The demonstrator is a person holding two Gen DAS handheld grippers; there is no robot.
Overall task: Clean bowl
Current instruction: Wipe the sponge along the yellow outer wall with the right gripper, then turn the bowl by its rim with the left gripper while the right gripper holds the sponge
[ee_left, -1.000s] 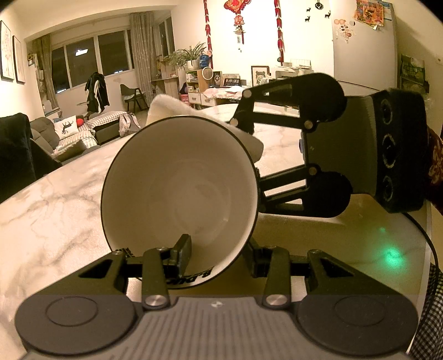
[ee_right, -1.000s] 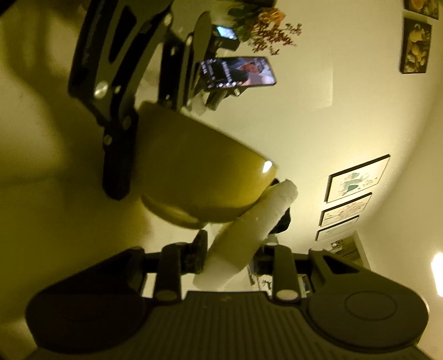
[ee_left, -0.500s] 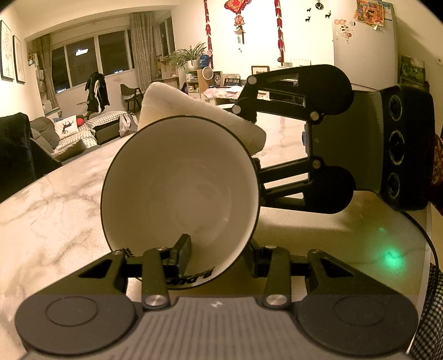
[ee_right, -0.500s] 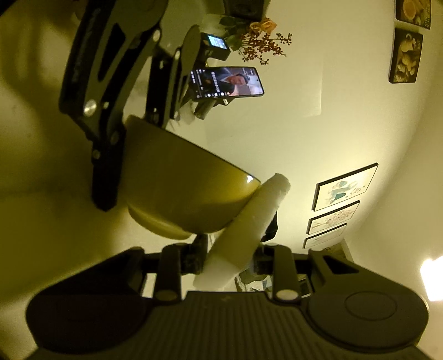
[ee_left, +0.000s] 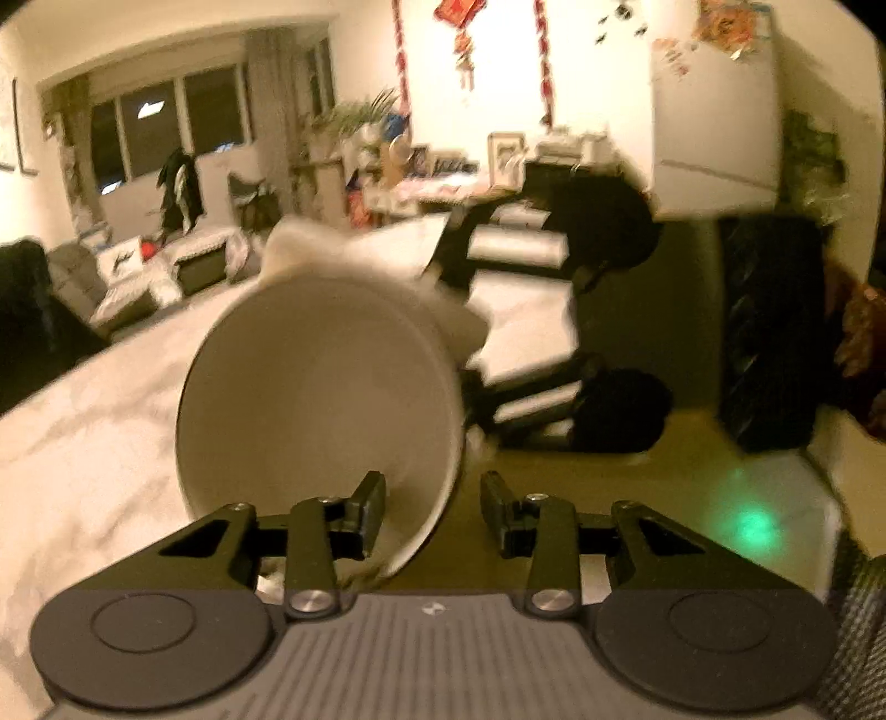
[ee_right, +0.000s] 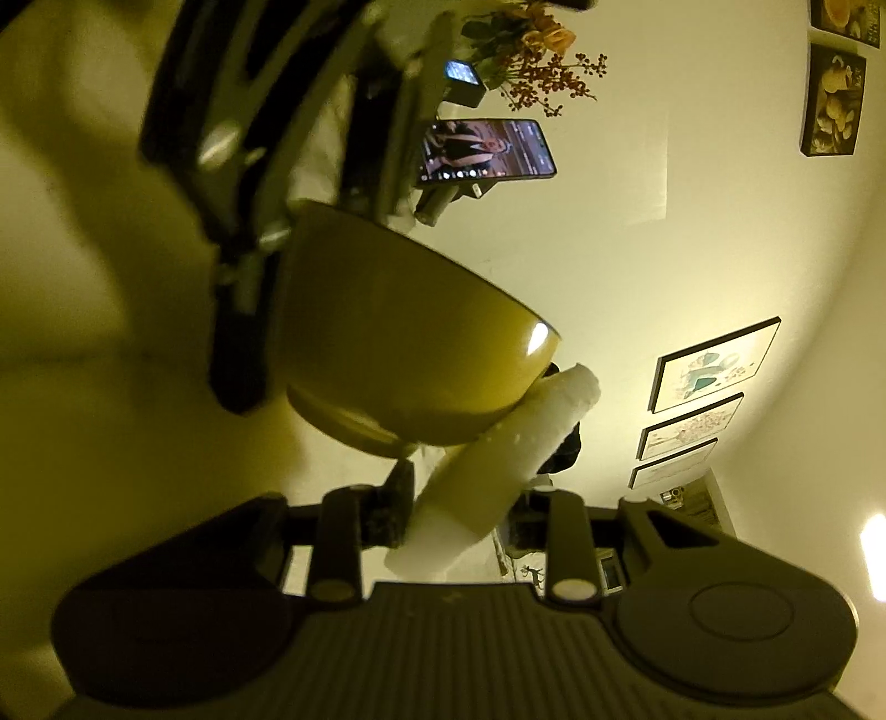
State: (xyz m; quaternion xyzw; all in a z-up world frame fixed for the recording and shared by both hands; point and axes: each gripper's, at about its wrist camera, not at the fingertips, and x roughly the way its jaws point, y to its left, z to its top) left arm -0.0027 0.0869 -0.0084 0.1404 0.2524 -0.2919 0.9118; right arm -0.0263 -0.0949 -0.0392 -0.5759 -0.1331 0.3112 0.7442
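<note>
A bowl, white inside and olive-yellow outside, hangs tilted above the table with its mouth facing the left wrist camera. My left gripper is shut on its lower rim, one finger inside and one outside. In the right wrist view it clamps the bowl's far edge. My right gripper is shut on a rolled white cloth that presses against the bowl's outer wall near the rim. The left wrist view shows that cloth behind the bowl's upper rim, with the right gripper blurred beside it.
A pale marble table lies under both grippers, with a green light spot at the right. A phone on a stand and a flower bunch stand beyond the bowl. A checked sleeve shows at the right edge.
The cloth and right gripper have slid up the bowl's outside toward its upper rim. The left wrist view is now blurred and the bowl sits slightly further left. Both grips hold.
</note>
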